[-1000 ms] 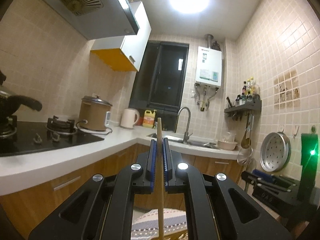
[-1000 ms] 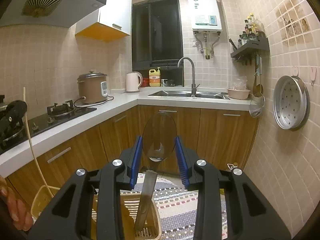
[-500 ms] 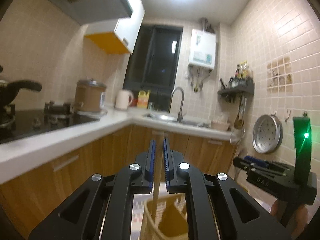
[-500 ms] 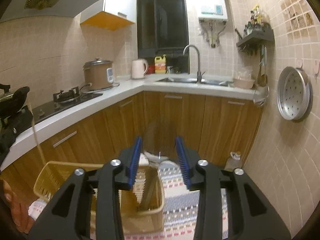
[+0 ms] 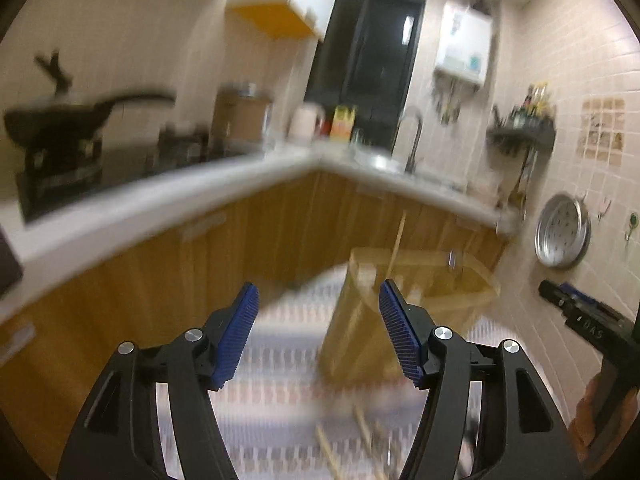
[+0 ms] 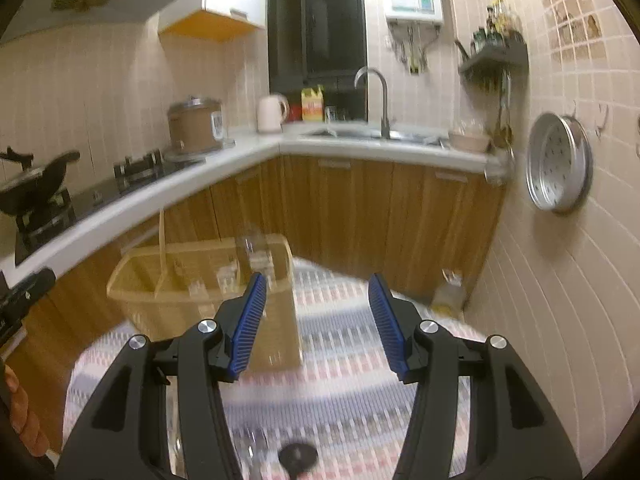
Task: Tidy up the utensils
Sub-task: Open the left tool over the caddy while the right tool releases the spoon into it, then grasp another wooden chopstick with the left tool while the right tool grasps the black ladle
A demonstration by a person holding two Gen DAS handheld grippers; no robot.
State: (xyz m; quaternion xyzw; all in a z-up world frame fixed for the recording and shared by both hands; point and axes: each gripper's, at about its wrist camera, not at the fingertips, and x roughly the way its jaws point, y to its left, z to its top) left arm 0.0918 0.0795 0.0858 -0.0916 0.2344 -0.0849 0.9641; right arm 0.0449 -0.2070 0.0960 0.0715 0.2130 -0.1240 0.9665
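Observation:
A yellow plastic basket (image 5: 460, 300) (image 6: 160, 312) stands on the striped rug. A wooden chopstick (image 5: 397, 240) (image 6: 161, 248) leans upright inside it. Beside it in the basket a clear plastic spoon (image 6: 254, 254) shows only as a blur. My left gripper (image 5: 320, 334) hangs in front of the basket, its jaws opening with nothing between them. To the right of the basket my right gripper (image 6: 318, 320) is likewise opening and holds nothing. More chopsticks (image 5: 360, 432) lie on the rug below the left gripper.
An L-shaped white counter (image 6: 248, 156) over wooden cabinets carries a gas hob with a black pan (image 6: 36, 184), a cooker, a kettle and a sink. A steel pan (image 6: 558, 168) hangs on the right tiled wall. A small black round thing (image 6: 298, 456) lies on the rug (image 6: 352, 400).
The left gripper let go of the chopstick and opened wide. The right gripper released the clear spoon and opened further. Both views tipped downward, and the basket came into sight with both utensils in it.

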